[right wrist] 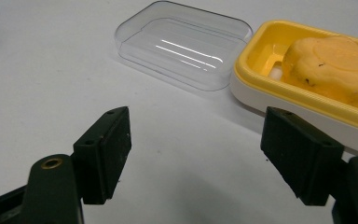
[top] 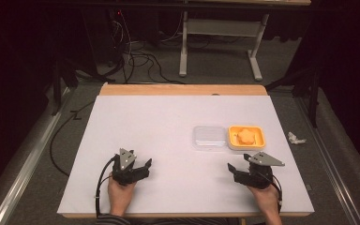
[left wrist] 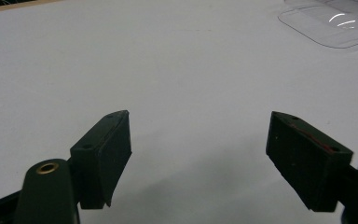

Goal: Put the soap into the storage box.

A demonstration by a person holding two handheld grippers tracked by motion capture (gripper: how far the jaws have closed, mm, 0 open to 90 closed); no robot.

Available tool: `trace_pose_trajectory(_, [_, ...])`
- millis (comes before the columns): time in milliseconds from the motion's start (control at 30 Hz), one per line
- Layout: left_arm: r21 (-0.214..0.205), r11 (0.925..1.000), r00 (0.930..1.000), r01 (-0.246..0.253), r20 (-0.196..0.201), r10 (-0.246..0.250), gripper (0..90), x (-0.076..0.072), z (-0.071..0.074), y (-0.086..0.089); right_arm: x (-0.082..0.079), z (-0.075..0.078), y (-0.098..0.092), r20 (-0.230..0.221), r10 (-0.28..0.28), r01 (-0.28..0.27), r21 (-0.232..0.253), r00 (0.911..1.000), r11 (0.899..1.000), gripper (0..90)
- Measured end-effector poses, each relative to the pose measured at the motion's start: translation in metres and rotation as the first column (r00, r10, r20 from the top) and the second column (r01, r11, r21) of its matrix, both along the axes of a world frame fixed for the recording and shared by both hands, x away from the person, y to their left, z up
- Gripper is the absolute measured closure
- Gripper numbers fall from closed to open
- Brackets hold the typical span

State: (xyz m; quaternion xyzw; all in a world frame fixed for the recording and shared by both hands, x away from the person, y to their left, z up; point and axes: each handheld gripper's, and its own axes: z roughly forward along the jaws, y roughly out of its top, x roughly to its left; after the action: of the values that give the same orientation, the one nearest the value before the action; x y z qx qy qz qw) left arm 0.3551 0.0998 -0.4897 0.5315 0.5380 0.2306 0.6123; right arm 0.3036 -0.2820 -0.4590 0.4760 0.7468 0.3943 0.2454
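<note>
2 hand-held grippers, left (top: 146, 165) and right (top: 231, 168), gape wide, empty; soap dish (top: 259, 140) beside clear lid (top: 209, 137).

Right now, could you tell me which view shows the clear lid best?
The right gripper view: the lid lies whole and close beside the yellow tray. The high view shows it small; the left gripper view catches just a corner.

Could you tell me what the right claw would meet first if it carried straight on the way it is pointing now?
Probably the yellow soap dish, near where it adjoins the clear lid. The right claw is open, with bare white table before it. Depth is unclear, so it may touch the table first.
</note>
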Motion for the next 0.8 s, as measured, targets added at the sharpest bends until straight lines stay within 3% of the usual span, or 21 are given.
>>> trace_pose_trajectory(500, [0.001, 1.0000, 1.0000, 0.001, -0.001, -0.001, 22.6, 0.000, 0.000, 0.000, 0.010, -0.007, 0.006, -0.042, -0.025, 0.023, -0.042, 0.9988, 0.999, 26.8])
trace_pose_trajectory(800, [0.000, 1.0000, 1.0000, 0.001, -0.001, -0.001, 22.6, 0.000, 0.000, 0.000, 0.012, -0.011, 0.008, -0.013, -0.044, 0.043, -0.061, 0.9990, 0.997, 28.7])
